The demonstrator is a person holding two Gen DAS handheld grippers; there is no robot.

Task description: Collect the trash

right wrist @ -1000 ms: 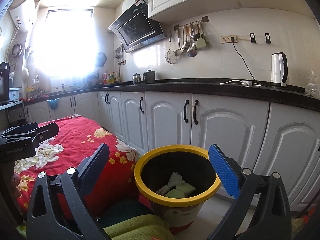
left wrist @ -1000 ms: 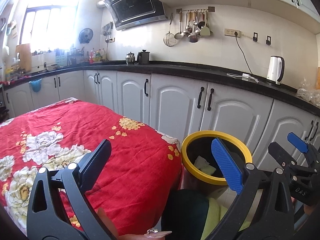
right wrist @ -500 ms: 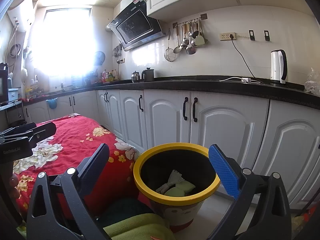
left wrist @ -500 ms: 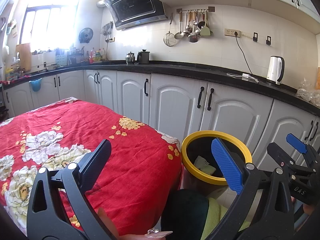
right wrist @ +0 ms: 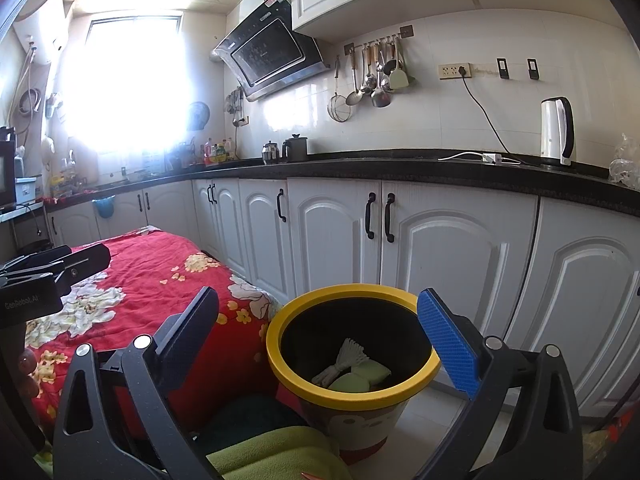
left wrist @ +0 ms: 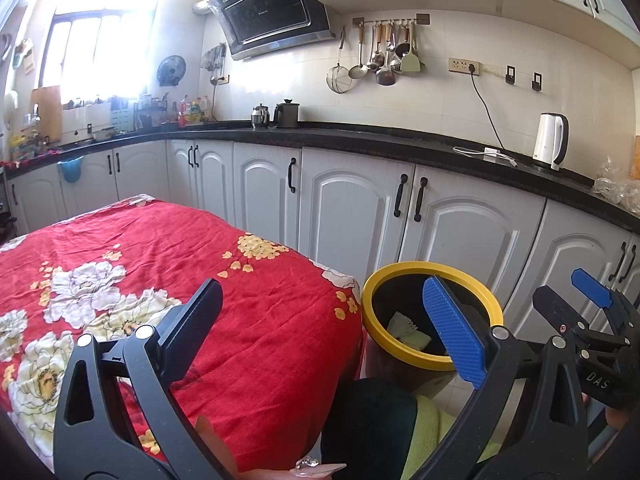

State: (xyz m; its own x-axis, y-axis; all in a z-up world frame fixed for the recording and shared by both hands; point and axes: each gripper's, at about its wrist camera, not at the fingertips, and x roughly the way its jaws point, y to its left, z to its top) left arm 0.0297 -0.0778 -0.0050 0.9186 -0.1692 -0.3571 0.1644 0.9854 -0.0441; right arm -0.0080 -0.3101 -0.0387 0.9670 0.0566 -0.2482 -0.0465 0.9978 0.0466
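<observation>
A bin with a yellow rim (right wrist: 352, 394) stands on the floor between the table and the cabinets. Inside it lie a white shuttlecock (right wrist: 351, 354) and pale green sponges (right wrist: 370, 372). My right gripper (right wrist: 318, 296) is open and empty, held above and just in front of the bin. My left gripper (left wrist: 320, 300) is open and empty too, over the table's right end, with the bin (left wrist: 400, 354) to its right. The right gripper (left wrist: 570, 298) shows at the far right of the left wrist view. The left gripper (right wrist: 72, 260) shows at the left edge of the right wrist view.
The table carries a red floral cloth (left wrist: 160, 264) with no loose item in sight on it. White cabinets (right wrist: 440, 248) under a black counter (left wrist: 400, 148) run behind the bin. A white kettle (left wrist: 552, 140) stands on the counter. A person's clothed lap (right wrist: 276, 452) fills the bottom.
Almost nothing differs. The right gripper has sunk very slightly in the left wrist view; both grippers stay open and empty.
</observation>
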